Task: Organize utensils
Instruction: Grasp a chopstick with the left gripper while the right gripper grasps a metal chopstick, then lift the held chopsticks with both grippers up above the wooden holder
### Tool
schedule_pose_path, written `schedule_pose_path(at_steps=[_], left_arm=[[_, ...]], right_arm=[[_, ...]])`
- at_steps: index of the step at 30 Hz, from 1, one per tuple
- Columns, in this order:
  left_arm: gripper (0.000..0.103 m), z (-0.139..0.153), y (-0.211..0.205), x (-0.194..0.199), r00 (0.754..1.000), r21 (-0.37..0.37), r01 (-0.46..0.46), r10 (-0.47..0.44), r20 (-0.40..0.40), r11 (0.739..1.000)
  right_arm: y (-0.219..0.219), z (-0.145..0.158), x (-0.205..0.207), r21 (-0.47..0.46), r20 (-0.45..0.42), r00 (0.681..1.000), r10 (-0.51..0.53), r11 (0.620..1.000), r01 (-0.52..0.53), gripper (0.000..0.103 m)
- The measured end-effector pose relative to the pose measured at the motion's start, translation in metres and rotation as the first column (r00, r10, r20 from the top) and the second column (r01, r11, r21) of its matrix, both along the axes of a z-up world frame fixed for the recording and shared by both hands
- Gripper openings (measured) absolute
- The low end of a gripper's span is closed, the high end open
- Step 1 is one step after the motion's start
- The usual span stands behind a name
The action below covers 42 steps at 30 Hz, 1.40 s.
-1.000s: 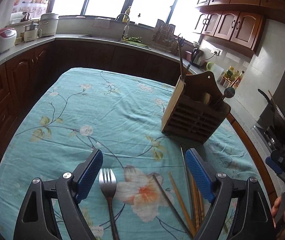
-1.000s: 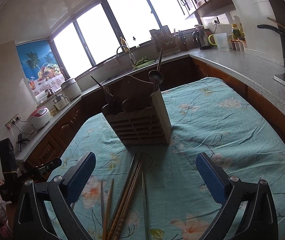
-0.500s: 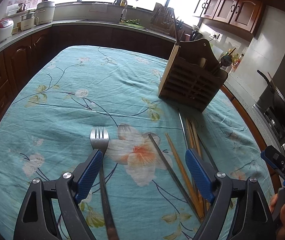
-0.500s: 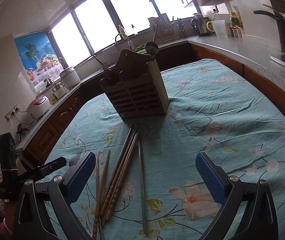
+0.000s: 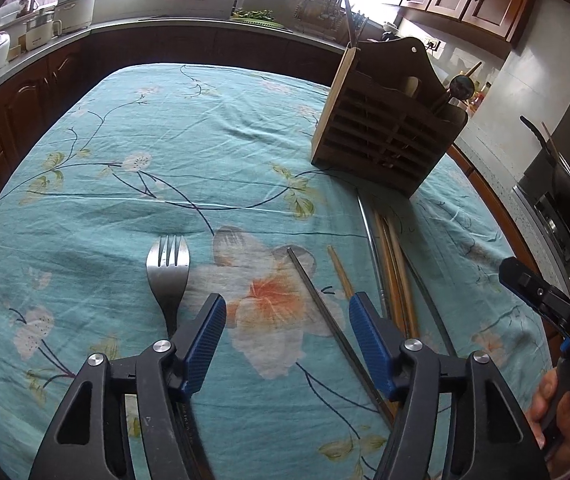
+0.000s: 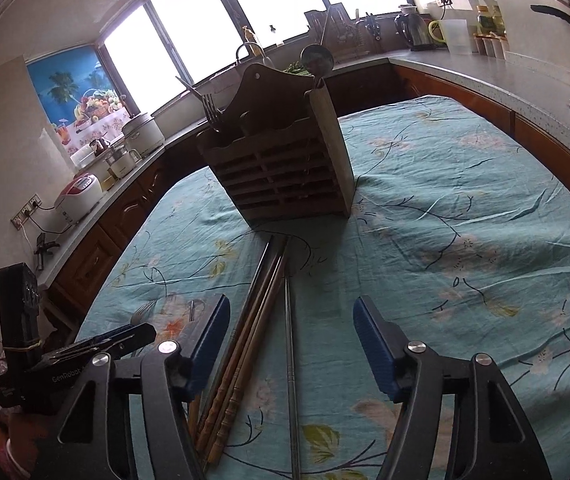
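Fork (image 5: 167, 276): handle hidden beneath the left gripper's finger (image 5: 205, 336). Wooden chopsticks (image 6: 241, 344): lower ends cut off by the frame edge. Utensil holder (image 6: 285, 160): contents mostly concealed by its walls, only tips showing. Person's hand (image 5: 561, 412): cropped at the corner.

Two handheld black grippers, left gripper (image 5: 287, 322) and right gripper (image 6: 291, 324), each with blue ribbed pads (image 5: 369, 340), silver pivot screws (image 5: 413, 345) and triangular cut-outs; white lettering marks their bodies.
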<state>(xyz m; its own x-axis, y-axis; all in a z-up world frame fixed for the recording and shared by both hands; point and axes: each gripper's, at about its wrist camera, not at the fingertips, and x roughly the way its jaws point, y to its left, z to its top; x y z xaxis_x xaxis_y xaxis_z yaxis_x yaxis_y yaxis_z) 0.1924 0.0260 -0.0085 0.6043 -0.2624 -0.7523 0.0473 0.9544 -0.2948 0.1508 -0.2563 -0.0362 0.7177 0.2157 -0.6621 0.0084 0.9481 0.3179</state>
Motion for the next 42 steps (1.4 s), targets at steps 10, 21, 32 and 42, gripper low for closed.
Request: schedule_pose_path(at_steps=[10, 21, 32, 42], left_arm=[[0.034, -0.020, -0.020, 0.041, 0.995, 0.024, 0.052, -0.050, -0.084, 0.998], [0.018, -0.029, -0.037, 0.051, 0.992, 0.154, 0.126, -0.120, -0.044, 0.980], [0.002, -0.031, -0.039, 0.054, 0.986, 0.117, 0.165, -0.163, -0.030, 0.979], [0.002, 0.003, -0.011, 0.030, 0.990, 0.042, 0.132, -0.134, 0.052, 0.990]], right_arm=[[-0.001, -0.017, 0.048, 0.008, -0.074, 0.997, 0.013, 1.000, -0.012, 0.040], [0.015, -0.047, 0.110, -0.049, -0.178, 0.982, 0.058, 0.996, -0.068, 0.026], [0.021, -0.039, 0.114, -0.079, -0.166, 0.983, 0.078, 0.993, -0.092, 0.005], [-0.003, 0.021, 0.058, -0.008, -0.021, 0.998, 0.055, 0.998, -0.055, 0.004]])
